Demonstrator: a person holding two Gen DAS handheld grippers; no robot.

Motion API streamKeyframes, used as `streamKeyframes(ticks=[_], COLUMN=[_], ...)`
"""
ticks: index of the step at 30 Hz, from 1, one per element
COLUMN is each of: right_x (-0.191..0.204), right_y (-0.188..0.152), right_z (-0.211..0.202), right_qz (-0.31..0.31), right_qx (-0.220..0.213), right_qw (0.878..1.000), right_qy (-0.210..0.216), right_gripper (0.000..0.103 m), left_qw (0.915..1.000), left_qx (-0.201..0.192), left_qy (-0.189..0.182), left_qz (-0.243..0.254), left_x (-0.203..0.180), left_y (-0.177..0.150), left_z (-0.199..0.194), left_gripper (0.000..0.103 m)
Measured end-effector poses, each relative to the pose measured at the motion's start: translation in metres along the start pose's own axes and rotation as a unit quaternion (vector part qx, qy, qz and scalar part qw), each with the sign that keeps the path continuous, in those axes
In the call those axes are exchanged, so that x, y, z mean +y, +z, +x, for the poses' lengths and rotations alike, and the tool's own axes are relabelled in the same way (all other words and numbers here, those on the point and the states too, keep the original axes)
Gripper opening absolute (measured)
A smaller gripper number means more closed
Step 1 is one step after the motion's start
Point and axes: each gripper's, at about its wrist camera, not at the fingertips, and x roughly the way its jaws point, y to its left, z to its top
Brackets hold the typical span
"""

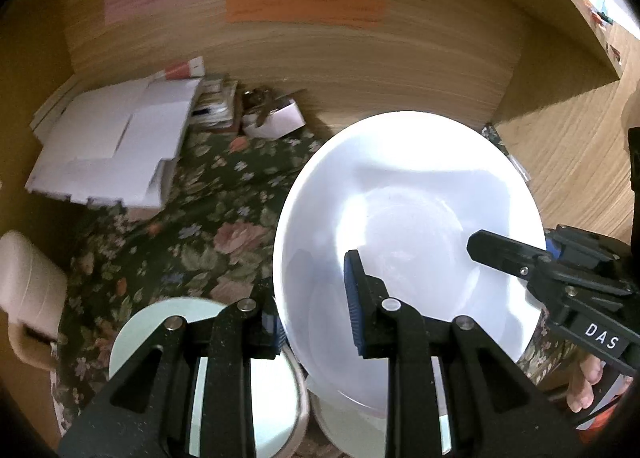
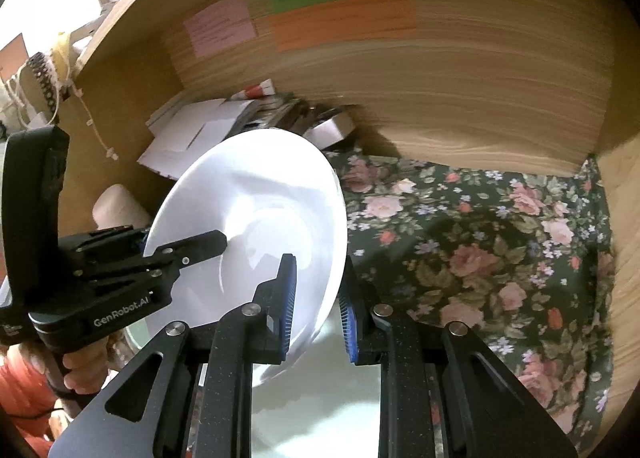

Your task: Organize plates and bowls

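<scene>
Above a floral cloth (image 2: 480, 242), one white bowl (image 1: 404, 242) hangs tilted, pinched at opposite rim edges by two grippers, left (image 1: 316, 322) and right (image 2: 316, 310), both clamped on it. Two more dishes (image 1: 160, 338) lie below. Wood panels (image 1: 360, 69) wall the nook; papers (image 1: 120, 145) crowd the back.

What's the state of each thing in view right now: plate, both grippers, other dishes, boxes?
white plate: lifted off the cloth, tilted, clamped at opposite rims by both grippers.
left gripper: shut on the plate's left rim.
right gripper: shut on the plate's right rim.
pale green dish: resting on the floral cloth, under the left gripper.
white cardboard boxes: flattened, piled against the back wall.
</scene>
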Motion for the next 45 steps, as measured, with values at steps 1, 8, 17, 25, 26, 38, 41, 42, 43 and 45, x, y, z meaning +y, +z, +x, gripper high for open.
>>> streamKeyframes(ticks=[1,8,17,25,26,38,41,42,43,45], right_x=[0.004,0.025,0.05,0.074,0.076,0.097,0.099,0.1,0.1,0.1], right_y=[-0.001,-0.009,-0.014,-0.018,-0.019,-0.026,-0.026,-0.026,-0.026,-0.025], right_z=[0.001,0.013,0.033,0.06,0.063,0.095,0.1,0.1,0.101,0.101], right_qz=[-0.001,-0.011,-0.025,-0.037,-0.038,-0.045,-0.046,-0.046,-0.046,-0.045], right_qx=[0.001,0.014,0.034,0.063,0.067,0.105,0.11,0.11,0.111,0.113], right_qw=[1.0,1.0,0.998,0.995,0.995,0.99,0.99,0.99,0.99,0.989], right_qy=[0.003,0.015,0.037,0.062,0.064,0.077,0.078,0.078,0.078,0.079], right_gripper=[0.019,0.019,0.019,0.019,0.019,0.019,0.019,0.02,0.02,0.02], left_qw=[1.0,0.9997,0.9982,0.9954,0.9951,0.9924,0.9917,0.9916,0.9915,0.9915], left_qx=[0.002,0.008,0.015,0.03,0.031,0.043,0.045,0.046,0.045,0.044], left_qy=[0.001,0.005,0.014,0.031,0.033,0.046,0.047,0.048,0.048,0.05], left_qz=[-0.004,-0.024,-0.056,-0.086,-0.088,-0.105,-0.11,-0.112,-0.113,-0.112], left_x=[0.004,0.028,0.057,0.09,0.092,0.119,0.123,0.124,0.124,0.124], left_y=[-0.003,-0.023,-0.043,-0.061,-0.062,-0.081,-0.082,-0.082,-0.082,-0.082], left_z=[-0.002,-0.008,-0.016,-0.019,-0.019,-0.02,-0.02,-0.02,-0.021,-0.02], left_gripper=[0.025,0.025,0.025,0.025,0.025,0.025,0.025,0.025,0.025,0.025])
